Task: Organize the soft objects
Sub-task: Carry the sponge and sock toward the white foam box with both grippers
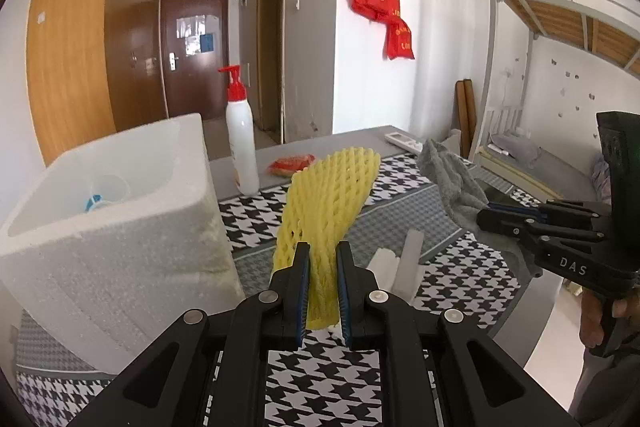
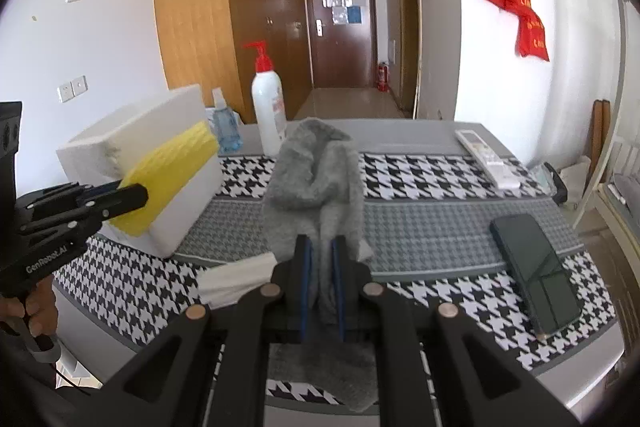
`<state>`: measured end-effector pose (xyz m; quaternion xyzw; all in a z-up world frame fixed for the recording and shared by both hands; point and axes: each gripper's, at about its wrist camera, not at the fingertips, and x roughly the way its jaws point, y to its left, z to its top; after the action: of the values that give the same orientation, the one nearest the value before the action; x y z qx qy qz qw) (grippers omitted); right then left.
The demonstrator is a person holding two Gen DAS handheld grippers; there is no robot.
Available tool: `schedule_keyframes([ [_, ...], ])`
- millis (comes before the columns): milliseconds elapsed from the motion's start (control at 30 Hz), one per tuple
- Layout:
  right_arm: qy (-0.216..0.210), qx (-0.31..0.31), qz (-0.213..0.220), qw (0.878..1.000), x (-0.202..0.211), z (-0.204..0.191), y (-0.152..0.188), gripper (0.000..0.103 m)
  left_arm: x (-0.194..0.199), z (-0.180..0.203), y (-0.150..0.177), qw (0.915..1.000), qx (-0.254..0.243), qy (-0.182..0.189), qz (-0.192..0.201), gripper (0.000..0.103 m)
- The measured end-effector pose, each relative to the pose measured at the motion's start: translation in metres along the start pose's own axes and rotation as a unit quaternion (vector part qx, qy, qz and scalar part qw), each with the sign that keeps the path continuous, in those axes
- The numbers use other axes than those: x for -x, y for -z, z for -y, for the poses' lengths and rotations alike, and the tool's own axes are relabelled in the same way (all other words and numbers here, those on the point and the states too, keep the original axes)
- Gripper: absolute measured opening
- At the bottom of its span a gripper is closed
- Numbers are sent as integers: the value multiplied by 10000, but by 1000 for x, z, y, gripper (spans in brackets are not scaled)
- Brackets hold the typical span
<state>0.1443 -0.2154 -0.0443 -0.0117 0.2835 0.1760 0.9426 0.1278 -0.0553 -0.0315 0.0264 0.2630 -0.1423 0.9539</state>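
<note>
My left gripper [image 1: 323, 259] is shut on a yellow foam fruit net [image 1: 332, 195] and holds it up above the table, beside the white foam box [image 1: 120, 227]. In the right wrist view the left gripper [image 2: 136, 197] and its net [image 2: 172, 175] sit in front of the box [image 2: 176, 227]. My right gripper [image 2: 321, 251] is shut on a grey fluffy cloth [image 2: 316, 171] and lifts it off the table. In the left wrist view the right gripper [image 1: 486, 213] and cloth [image 1: 452, 179] are at the right.
A white pump bottle [image 1: 242, 143] stands behind the box. White foam pieces [image 1: 400, 267] lie on the houndstooth table mat [image 1: 460, 283]. A red packet [image 1: 292, 165], a remote [image 2: 484, 155], a phone [image 2: 536, 267] and a small blue bottle [image 2: 226, 131] are on the table.
</note>
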Motion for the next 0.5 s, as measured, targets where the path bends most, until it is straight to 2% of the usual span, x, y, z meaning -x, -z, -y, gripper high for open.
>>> schedule_keyframes([
  [500,-265,210,447,9984,12,-15,-26,14,23,-7,-18,9989,19,-114,452,14],
])
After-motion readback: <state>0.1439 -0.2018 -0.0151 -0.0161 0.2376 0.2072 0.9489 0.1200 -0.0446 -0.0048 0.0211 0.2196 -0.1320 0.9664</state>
